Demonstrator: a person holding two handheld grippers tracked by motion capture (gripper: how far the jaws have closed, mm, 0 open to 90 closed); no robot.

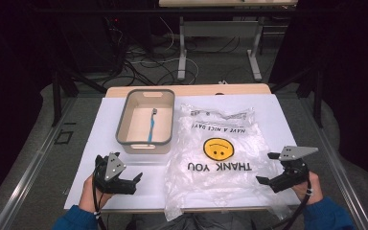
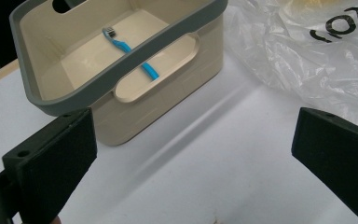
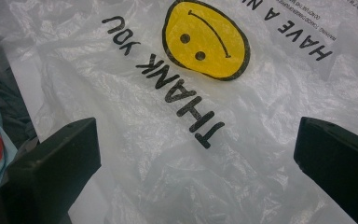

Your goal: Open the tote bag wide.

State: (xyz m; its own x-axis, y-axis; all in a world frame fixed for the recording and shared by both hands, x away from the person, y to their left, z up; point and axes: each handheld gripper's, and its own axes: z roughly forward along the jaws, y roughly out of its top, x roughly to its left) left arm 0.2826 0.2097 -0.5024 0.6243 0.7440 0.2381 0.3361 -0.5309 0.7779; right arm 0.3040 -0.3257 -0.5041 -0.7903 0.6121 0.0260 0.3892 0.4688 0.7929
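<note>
A cream basket (image 1: 120, 125) with a grey rim stands on the white sheet at the table's left middle. In it lies a blue toothbrush (image 1: 151, 127), head toward the far end. To its right lies a flat clear plastic bag (image 1: 220, 143) printed with a yellow smiley and "THANK YOU". My left gripper (image 1: 124, 172) hovers open just in front of the basket (image 2: 93, 81), nothing between its jaws; the toothbrush (image 2: 130, 49) shows inside. My right gripper (image 1: 267, 167) is open at the bag's near right edge. Its jaws frame the bag (image 3: 191, 93) without touching it.
A white sheet (image 1: 100, 139) covers the wooden table (image 1: 187, 90). Metal rails run along both sides of the table. Beyond it are another table's legs (image 1: 182, 52) and cables on the floor. The bag hangs slightly over the near table edge.
</note>
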